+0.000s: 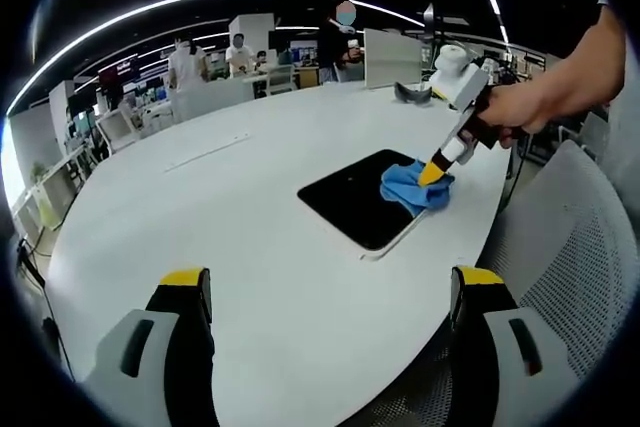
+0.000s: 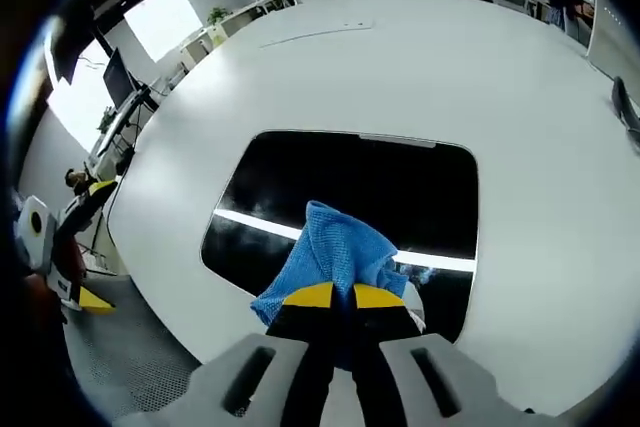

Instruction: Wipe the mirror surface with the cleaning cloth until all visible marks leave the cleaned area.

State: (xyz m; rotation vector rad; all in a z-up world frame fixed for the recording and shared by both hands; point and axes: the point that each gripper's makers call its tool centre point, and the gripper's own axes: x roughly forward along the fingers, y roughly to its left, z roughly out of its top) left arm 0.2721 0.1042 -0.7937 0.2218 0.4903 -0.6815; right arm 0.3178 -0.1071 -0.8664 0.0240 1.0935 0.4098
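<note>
The right hand-held gripper (image 2: 335, 295) has its yellow-tipped jaws pressed together on the crumpled blue microfibre cleaning cloth (image 2: 335, 252), pressing it onto the dark rectangular mirror (image 2: 400, 187), probably so the cloth drags with each stroke. The mirror lies flat on the white oval tabletop (image 1: 250, 197) near its right edge, long axis running near-to-far and leftward in the left gripper view. The left hand-held gripper (image 1: 330, 292) hovers spread and empty over the near tabletop.
</note>
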